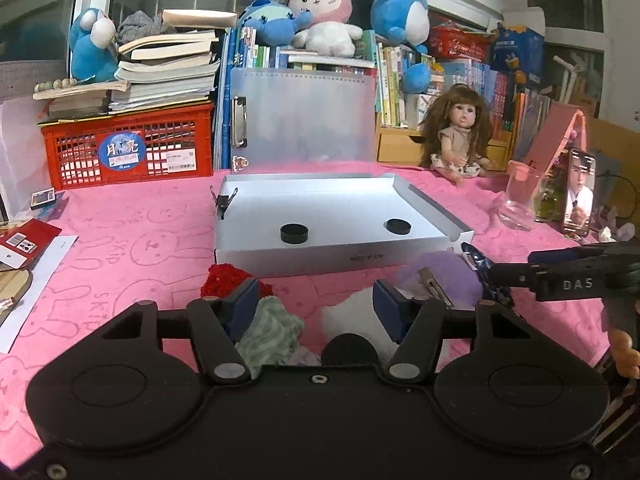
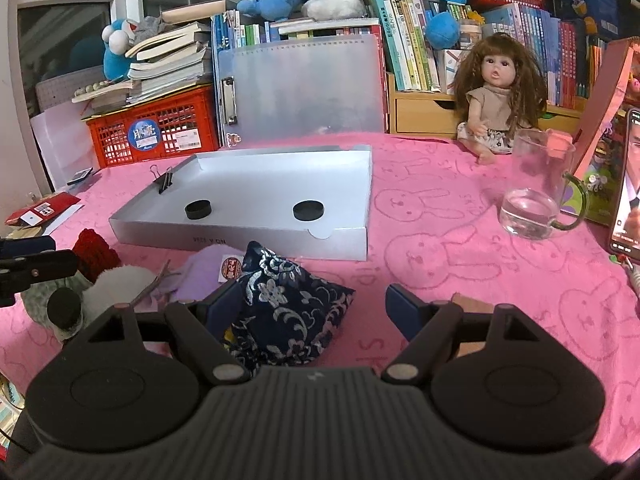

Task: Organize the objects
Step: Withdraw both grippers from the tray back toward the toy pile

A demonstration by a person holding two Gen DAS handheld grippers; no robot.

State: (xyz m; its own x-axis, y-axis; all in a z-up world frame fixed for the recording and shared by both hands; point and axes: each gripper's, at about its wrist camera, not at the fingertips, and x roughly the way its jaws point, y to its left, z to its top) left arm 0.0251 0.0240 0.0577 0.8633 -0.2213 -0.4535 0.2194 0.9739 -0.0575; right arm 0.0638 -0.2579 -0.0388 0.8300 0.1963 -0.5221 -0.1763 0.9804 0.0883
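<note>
Clutter lies on the pink worktop [image 1: 120, 232] in the left wrist view: a green striped cloth [image 1: 272, 336], red knit piece [image 1: 228, 280], white pompom [image 1: 352, 316] and purple cloth [image 1: 440, 276], all just before a shallow white box [image 1: 344, 258] holding two black caps [image 1: 294, 233]. The left hand-held gripper [image 1: 316, 308] stands apart, the striped cloth against its left pad.

In the right wrist view, the right hand-held gripper [image 2: 310, 308] gapes wide, a navy floral pouch [image 2: 288, 312] between its fingers, beside the left one.
</note>
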